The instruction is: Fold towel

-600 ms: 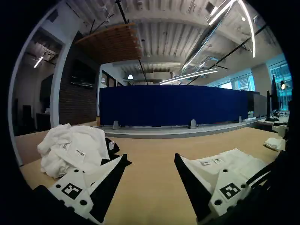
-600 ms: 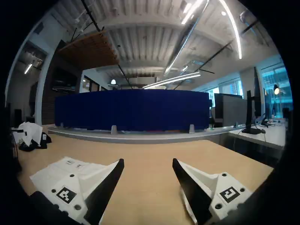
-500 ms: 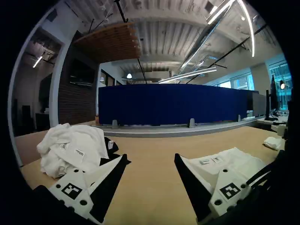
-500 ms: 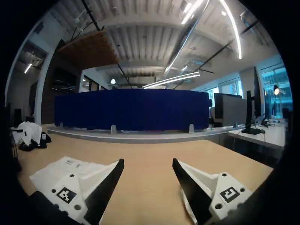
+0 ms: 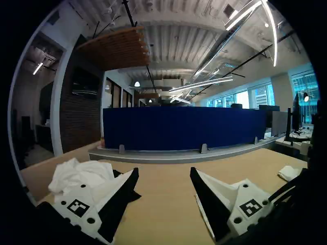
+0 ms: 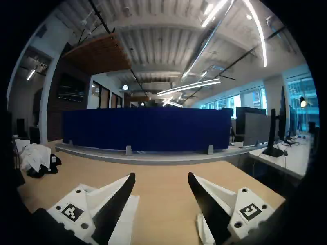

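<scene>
The left gripper [image 5: 163, 169] is held with its jaws spread wide and nothing between them; the right gripper [image 6: 160, 175] is likewise held apart and empty, both low over the pale wooden tabletop [image 5: 163, 208].

The relation that matters is seen in the right gripper view: the flat white cloth towel [image 6: 131, 212] lies on the tabletop near and just left of the gap, partly hidden under that gripper's left finger – so the right gripper is judged the nearer of the two. A reach down and slightly left would be called for; the towel's long axis cannot be told, since too little of it is shown.

The towel is seen as smooth, thin and flat, its visible edge straight.

A crumpled heap of white towels [image 5: 77, 175] is found left of the left gripper, just behind its left finger – rumpled, in loose folds; in the right gripper view it lies far left [image 6: 34, 157], well apart from the flat towel.
</scene>
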